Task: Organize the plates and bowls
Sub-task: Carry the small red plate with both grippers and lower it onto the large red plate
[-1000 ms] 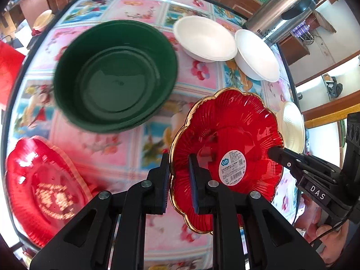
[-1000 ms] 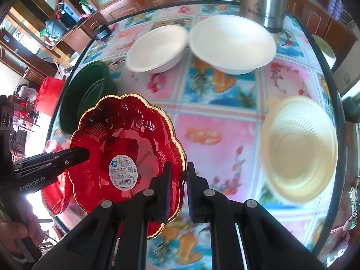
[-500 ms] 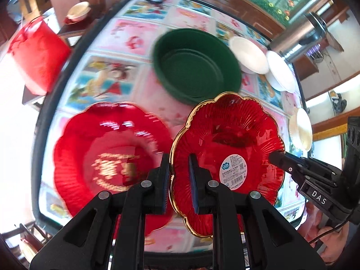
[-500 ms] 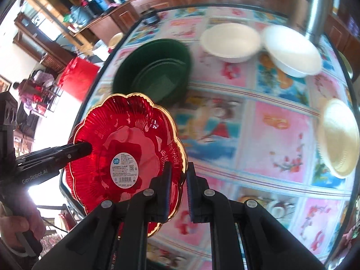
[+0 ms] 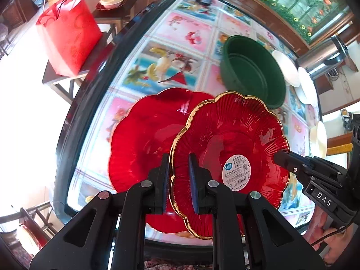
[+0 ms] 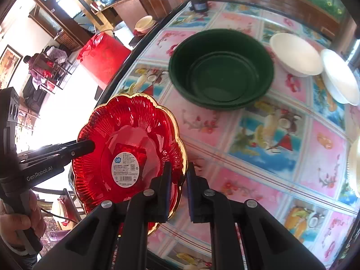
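Observation:
A gold-rimmed red flower-shaped plate (image 5: pixel 229 139) with a white sticker on its underside hangs tilted above the table, gripped from both sides. My left gripper (image 5: pixel 178 160) is shut on its left rim. My right gripper (image 6: pixel 178 168) is shut on the opposite rim and shows in the left wrist view as a black finger (image 5: pixel 290 164). Beneath the plate, a second red plate (image 5: pixel 139 135) lies on the table near its edge. The held plate (image 6: pixel 128 144) hides that second plate in the right wrist view.
A stack of dark green bowls (image 6: pixel 220 72) stands mid-table, with two white bowls (image 6: pixel 294 54) (image 6: pixel 339 76) behind it. A cream plate (image 5: pixel 318 139) lies to the right, and a steel flask (image 5: pixel 324 56) stands at the back. A red bag (image 5: pixel 69 33) sits on a stool beside the table's black edge (image 5: pixel 90 103).
Both grippers have carried the gold-rimmed plate leftward across the table, from beside the green bowls to above the other red plate. Both grips are unchanged.

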`<control>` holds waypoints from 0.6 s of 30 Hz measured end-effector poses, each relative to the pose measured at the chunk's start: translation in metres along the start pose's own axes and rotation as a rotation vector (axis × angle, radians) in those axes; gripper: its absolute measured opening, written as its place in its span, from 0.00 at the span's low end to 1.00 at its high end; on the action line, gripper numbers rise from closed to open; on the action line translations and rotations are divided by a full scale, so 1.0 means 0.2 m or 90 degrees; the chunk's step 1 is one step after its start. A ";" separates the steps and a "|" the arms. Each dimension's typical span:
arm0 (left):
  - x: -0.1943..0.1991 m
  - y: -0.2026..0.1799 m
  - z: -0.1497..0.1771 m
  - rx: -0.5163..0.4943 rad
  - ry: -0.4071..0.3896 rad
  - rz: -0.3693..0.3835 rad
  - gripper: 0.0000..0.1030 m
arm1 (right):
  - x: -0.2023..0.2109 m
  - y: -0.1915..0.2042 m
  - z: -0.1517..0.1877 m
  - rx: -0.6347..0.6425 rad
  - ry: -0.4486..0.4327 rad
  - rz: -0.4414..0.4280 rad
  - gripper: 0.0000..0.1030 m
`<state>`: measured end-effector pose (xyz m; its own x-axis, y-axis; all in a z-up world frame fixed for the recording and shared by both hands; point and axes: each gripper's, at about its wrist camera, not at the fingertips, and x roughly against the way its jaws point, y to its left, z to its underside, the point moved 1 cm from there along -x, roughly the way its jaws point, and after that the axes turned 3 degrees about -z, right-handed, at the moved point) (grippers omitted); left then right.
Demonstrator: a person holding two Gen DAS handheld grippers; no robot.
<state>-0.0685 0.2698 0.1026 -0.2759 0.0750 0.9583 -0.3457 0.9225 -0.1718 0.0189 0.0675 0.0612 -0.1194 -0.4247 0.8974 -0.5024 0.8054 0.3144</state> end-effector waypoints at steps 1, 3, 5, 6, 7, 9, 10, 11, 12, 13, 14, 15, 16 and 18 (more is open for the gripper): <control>-0.01 0.02 0.01 0.002 0.002 -0.003 0.15 | -0.02 0.02 -0.01 0.001 0.004 0.000 0.10; -0.04 0.05 0.01 0.006 0.006 -0.006 0.15 | -0.05 0.04 -0.01 0.000 0.009 -0.001 0.10; -0.07 0.07 0.02 0.010 0.010 -0.011 0.15 | -0.09 0.05 -0.01 0.001 0.013 -0.001 0.10; -0.08 0.08 0.02 0.011 0.010 -0.012 0.15 | -0.10 0.06 -0.02 0.001 0.016 -0.001 0.10; -0.09 0.09 0.02 0.013 0.012 -0.014 0.15 | -0.11 0.07 -0.02 0.001 0.018 0.000 0.10; -0.12 0.11 0.02 0.015 0.012 -0.022 0.15 | -0.15 0.09 -0.02 0.004 0.022 0.006 0.10; -0.13 0.12 0.02 0.015 0.011 -0.027 0.16 | -0.17 0.10 -0.03 0.005 0.025 0.008 0.10; -0.14 0.12 0.02 0.015 0.012 -0.030 0.16 | -0.18 0.10 -0.03 0.006 0.026 0.007 0.10; -0.15 0.13 0.02 0.015 0.012 -0.033 0.16 | -0.20 0.10 -0.03 0.005 0.029 0.008 0.10; -0.16 0.14 0.02 0.016 0.012 -0.036 0.16 | -0.21 0.10 -0.03 0.005 0.031 0.009 0.10; -0.17 0.16 0.02 0.016 0.013 -0.039 0.16 | -0.24 0.11 -0.04 0.006 0.033 0.010 0.10; -0.18 0.17 0.02 0.019 0.016 -0.040 0.16 | -0.25 0.11 -0.04 0.007 0.035 0.009 0.10; -0.19 0.18 0.02 0.021 0.020 -0.041 0.16 | -0.25 0.11 -0.04 0.009 0.037 0.008 0.10; -0.20 0.19 0.02 0.021 0.023 -0.045 0.16 | -0.28 0.13 -0.04 0.012 0.047 0.010 0.10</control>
<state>-0.0743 0.3003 0.0560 -0.2174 0.0248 0.9758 -0.3921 0.9133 -0.1105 0.0193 0.1150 0.0224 -0.0640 -0.3790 0.9232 -0.5173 0.8037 0.2941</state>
